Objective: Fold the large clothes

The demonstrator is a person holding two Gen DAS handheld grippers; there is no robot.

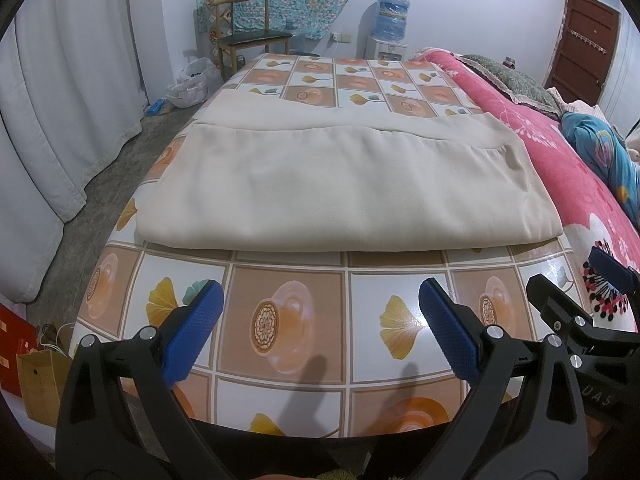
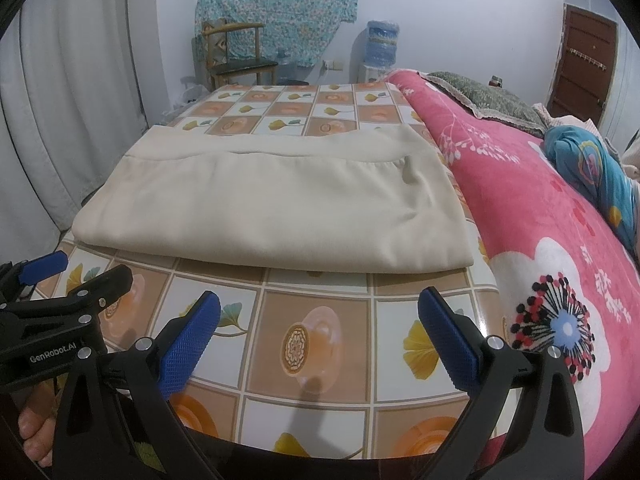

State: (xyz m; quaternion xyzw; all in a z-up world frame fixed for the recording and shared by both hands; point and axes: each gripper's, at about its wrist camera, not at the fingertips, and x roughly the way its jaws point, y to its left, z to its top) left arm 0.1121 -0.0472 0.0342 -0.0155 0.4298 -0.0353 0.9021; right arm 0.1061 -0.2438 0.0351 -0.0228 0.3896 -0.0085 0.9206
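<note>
A large beige garment (image 1: 344, 192) lies folded flat in layers on the table with the tile-pattern cloth (image 1: 288, 320); it also shows in the right wrist view (image 2: 276, 212). My left gripper (image 1: 320, 304) is open and empty, above the table's near edge, short of the garment's front fold. My right gripper (image 2: 320, 316) is open and empty too, at the same near edge. The right gripper shows at the right edge of the left wrist view (image 1: 576, 280). The left gripper shows at the left edge of the right wrist view (image 2: 76, 270).
A bed with a pink flowered blanket (image 2: 540, 240) runs along the table's right side. White curtains (image 1: 60, 120) hang at the left. A wooden chair (image 1: 248, 28), a water dispenser (image 1: 390, 32) and a plastic bag (image 1: 192, 80) stand beyond the far edge. Paper bags (image 1: 36, 372) sit on the floor at the left.
</note>
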